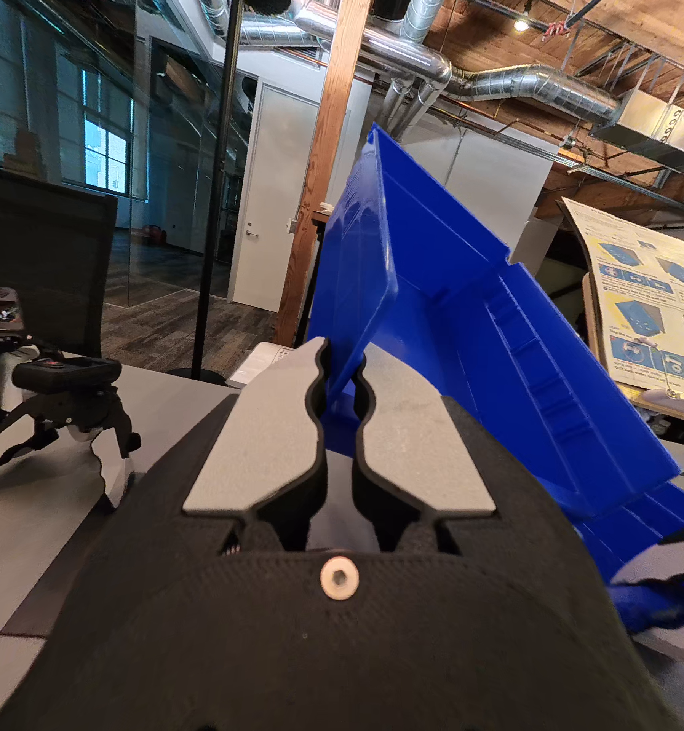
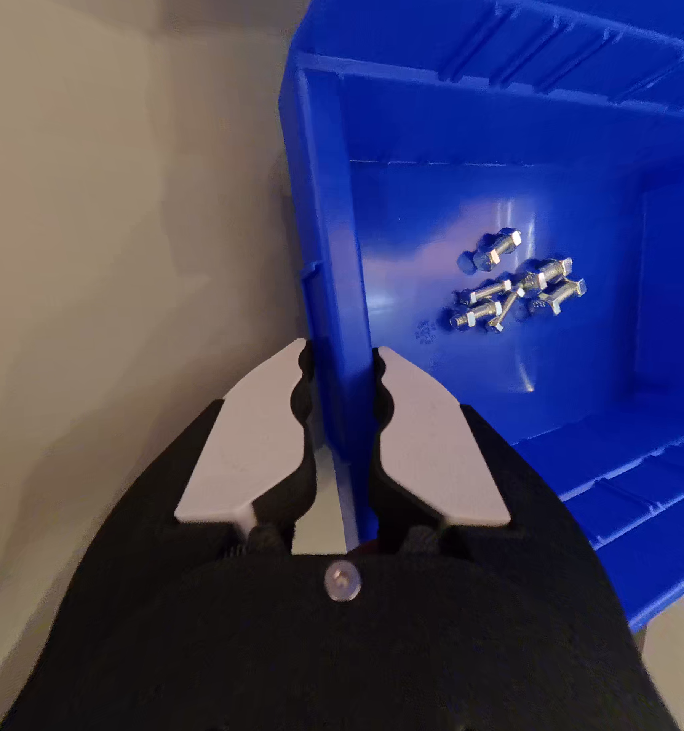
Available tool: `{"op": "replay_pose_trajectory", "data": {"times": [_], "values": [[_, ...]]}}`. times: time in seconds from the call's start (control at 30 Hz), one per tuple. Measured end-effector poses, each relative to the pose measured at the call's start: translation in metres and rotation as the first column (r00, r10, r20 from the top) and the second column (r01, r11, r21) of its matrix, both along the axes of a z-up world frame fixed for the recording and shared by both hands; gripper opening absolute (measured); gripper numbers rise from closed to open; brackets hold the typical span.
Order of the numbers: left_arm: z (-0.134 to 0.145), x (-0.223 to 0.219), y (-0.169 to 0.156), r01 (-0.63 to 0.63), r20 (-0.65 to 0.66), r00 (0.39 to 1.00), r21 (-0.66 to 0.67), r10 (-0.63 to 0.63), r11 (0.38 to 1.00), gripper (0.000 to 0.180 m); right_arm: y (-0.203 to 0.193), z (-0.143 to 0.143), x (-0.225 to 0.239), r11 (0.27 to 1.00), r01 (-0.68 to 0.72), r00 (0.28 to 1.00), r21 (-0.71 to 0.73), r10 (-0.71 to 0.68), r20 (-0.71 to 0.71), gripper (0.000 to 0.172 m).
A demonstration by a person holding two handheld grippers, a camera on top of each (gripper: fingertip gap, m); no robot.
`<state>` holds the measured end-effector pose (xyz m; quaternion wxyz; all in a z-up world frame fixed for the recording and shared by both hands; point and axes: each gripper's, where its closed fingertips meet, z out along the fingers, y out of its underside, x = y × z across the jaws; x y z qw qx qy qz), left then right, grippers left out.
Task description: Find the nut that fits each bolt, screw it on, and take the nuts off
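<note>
Both grippers, left (image 1: 342,366) and right (image 2: 342,356), clamped on blue plastic bin (image 2: 530,118) walls, steel bolts with nuts (image 2: 518,283) loose inside.

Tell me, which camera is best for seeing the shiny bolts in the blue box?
The right wrist view: it looks into the blue bin, where the bolts lie clustered on the bin's inner surface with nuts on them. The left wrist view shows only the tilted bin's walls; no bolts appear there.

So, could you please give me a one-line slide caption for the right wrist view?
Right gripper clamps the wall of a blue bin holding loose bolts with nuts.
</note>
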<state>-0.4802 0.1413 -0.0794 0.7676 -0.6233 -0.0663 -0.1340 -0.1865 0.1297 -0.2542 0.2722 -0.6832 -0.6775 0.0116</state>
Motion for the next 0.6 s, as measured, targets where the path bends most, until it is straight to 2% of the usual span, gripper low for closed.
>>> {"op": "replay_pose_trajectory", "data": {"times": [0.33, 0.6], "values": [[0.0, -0.009, -0.004, -0.063, 0.006, 0.998, -0.004, 0.063, 0.998, 0.009, 0.061, 0.0, -0.038, 0.989, 0.146, 0.989, 0.009, -0.146, -0.019, 0.028], [0.006, -0.008, -0.007, -0.067, 0.001, 0.998, 0.018, 0.067, 0.998, 0.009, 0.071, 0.0, -0.041, 0.99, 0.142, 0.99, 0.022, -0.141, -0.011, 0.029]]}}
